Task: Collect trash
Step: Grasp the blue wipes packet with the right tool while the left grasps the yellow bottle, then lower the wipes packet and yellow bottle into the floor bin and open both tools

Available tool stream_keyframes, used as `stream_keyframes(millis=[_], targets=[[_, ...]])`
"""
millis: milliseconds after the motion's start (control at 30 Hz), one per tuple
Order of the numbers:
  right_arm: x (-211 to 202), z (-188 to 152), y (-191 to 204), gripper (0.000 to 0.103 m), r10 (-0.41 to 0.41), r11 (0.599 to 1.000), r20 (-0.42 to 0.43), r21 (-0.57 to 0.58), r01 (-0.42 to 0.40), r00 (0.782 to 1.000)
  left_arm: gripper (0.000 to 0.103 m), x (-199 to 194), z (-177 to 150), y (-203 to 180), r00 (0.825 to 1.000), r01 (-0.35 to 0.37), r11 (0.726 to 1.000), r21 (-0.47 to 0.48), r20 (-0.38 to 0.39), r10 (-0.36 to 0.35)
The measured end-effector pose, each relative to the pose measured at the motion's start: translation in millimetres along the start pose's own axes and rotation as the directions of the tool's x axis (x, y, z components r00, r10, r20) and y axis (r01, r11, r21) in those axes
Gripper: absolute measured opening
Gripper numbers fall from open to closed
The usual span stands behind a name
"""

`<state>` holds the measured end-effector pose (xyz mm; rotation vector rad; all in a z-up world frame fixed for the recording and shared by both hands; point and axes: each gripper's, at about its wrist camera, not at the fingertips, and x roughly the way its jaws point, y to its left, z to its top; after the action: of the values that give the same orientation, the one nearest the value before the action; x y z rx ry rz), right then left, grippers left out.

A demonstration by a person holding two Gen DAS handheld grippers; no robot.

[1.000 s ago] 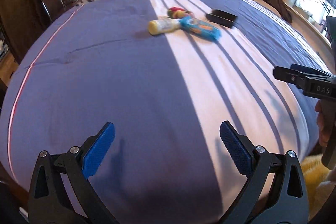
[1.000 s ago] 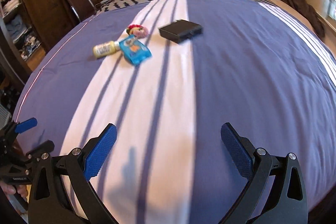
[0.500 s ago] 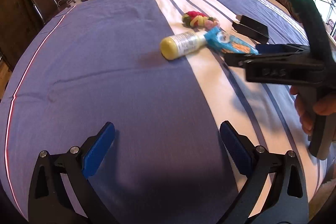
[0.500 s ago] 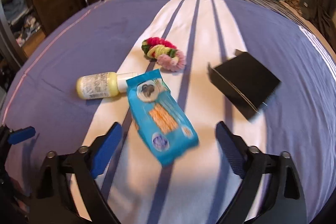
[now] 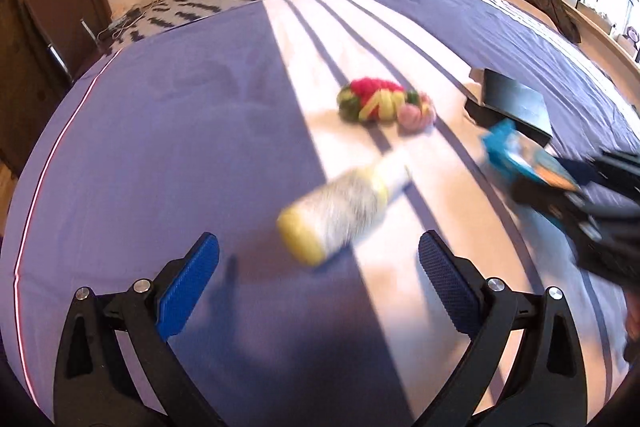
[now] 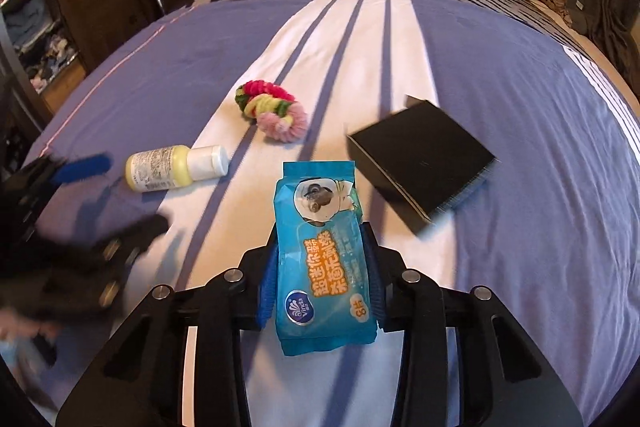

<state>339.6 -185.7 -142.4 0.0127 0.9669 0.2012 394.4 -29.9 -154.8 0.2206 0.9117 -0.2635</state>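
Items: one packet point(image 6: 325, 263); one bottle point(image 6: 176, 168).

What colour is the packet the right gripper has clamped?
Bright blue with orange and white print; the wipes packet shows best in the right wrist view.

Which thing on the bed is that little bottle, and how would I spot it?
On the purple bedspread, find the white band with dark stripes. The small bottle lies on its side at the band's left edge, left of the blue packet. Nothing else there has its pale yellow body and white cap.
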Motion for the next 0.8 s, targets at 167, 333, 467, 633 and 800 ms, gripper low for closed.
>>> stream_keyframes(millis=[167, 333, 467, 633, 800], targets=[[-16, -13, -9, 0.038, 0.010, 1.000, 0.013, 0.007, -0.010, 1.000, 0.074, 22, 9, -9, 0.997, 0.069, 0.997, 0.019, -0.031, -0.068], [-29, -22, -12, 0.038, 0.009, 1.000, 0.026, 0.011, -0.009, 1.000, 0.042, 16, 6, -15, 0.995, 0.096, 0.995, 0.030, -0.031, -0.095], [-43, -33, -14, 0.038, 0.015, 0.999, 0.036, 0.033, -0.016, 0.999, 0.032, 3, -5, -24, 0.995, 0.089, 0.995, 0.051, -0.038, -0.087], [-64, -53, -13, 0.037, 0.028, 0.998, 0.043, 0.048, -0.030, 0.999, 0.030, -28, -27, -32, 0.995, 0.103, 0.994, 0.044, -0.013, -0.102], [-90, -84, -7, 0.037, 0.046, 0.996, 0.059, 0.068, -0.050, 0.997, 0.029, -74, -63, -46, 0.993, 0.113, 0.993, 0.040, 0.025, -0.114]])
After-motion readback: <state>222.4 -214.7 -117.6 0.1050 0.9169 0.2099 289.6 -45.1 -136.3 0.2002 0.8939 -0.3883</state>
